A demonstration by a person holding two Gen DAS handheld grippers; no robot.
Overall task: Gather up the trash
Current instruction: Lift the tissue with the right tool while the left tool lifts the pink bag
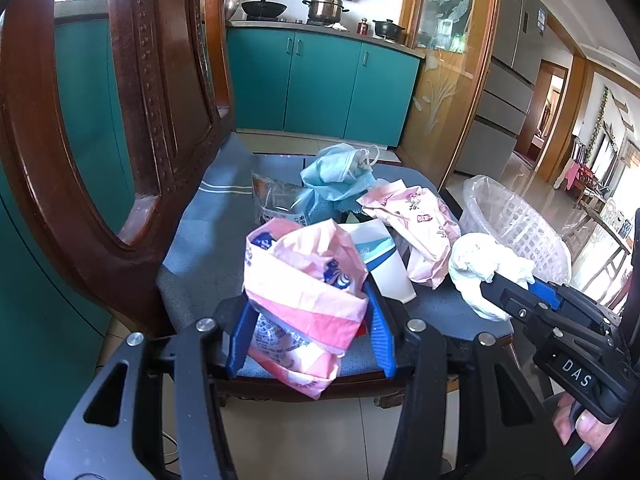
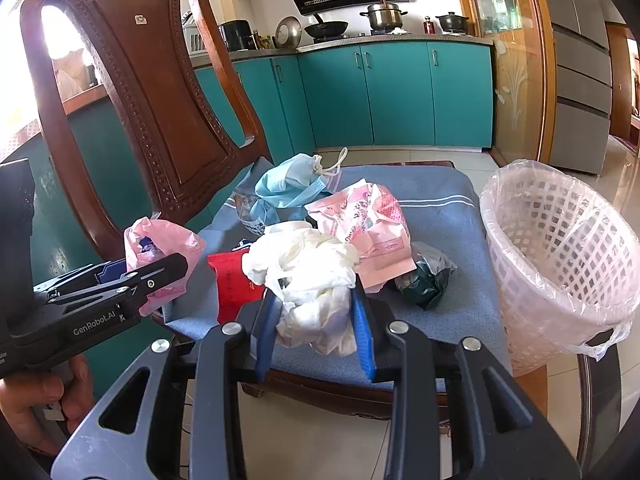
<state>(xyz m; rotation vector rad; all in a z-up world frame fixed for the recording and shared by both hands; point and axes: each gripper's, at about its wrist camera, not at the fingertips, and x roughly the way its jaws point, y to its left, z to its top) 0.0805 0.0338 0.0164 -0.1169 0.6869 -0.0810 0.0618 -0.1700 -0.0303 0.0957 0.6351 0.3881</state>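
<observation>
Trash lies on the blue cushion of a wooden chair. My left gripper is shut on a crumpled pink plastic wrapper at the seat's front; it also shows in the right wrist view. My right gripper is shut on a wad of white tissue, seen too in the left wrist view. Behind them lie blue face masks, a pink printed bag, a paper cup, a red packet and a dark green wrapper.
A white lattice bin lined with a clear bag stands just right of the chair. The chair's carved wooden back rises at the left. Teal kitchen cabinets and a fridge stand behind across the tiled floor.
</observation>
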